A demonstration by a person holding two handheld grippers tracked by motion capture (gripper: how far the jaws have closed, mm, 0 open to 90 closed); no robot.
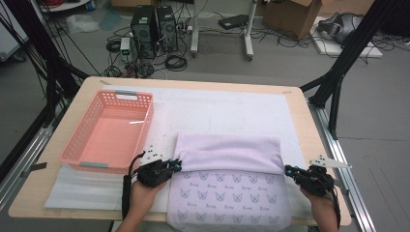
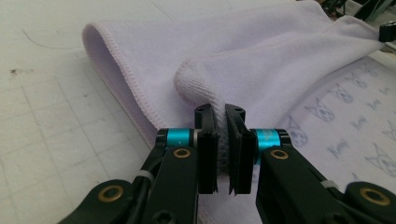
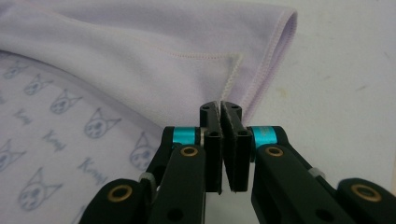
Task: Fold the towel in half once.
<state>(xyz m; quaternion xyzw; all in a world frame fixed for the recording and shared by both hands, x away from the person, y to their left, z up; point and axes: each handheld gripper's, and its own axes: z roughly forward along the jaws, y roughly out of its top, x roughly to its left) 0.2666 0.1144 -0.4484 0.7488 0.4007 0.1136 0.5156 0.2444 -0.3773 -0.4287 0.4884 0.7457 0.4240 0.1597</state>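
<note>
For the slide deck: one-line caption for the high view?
Left gripper and right gripper pinch the lilac towel's corners mid-fold beside a pink basket.

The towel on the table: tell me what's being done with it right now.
A person is folding a lilac towel with a hand-held gripper in each hand. The left gripper is shut on one corner of the towel's far edge and the right gripper on the other, and that edge is folded over toward the person, partly covering the cat-print side. An empty pink basket stands on the table to the left.
</note>
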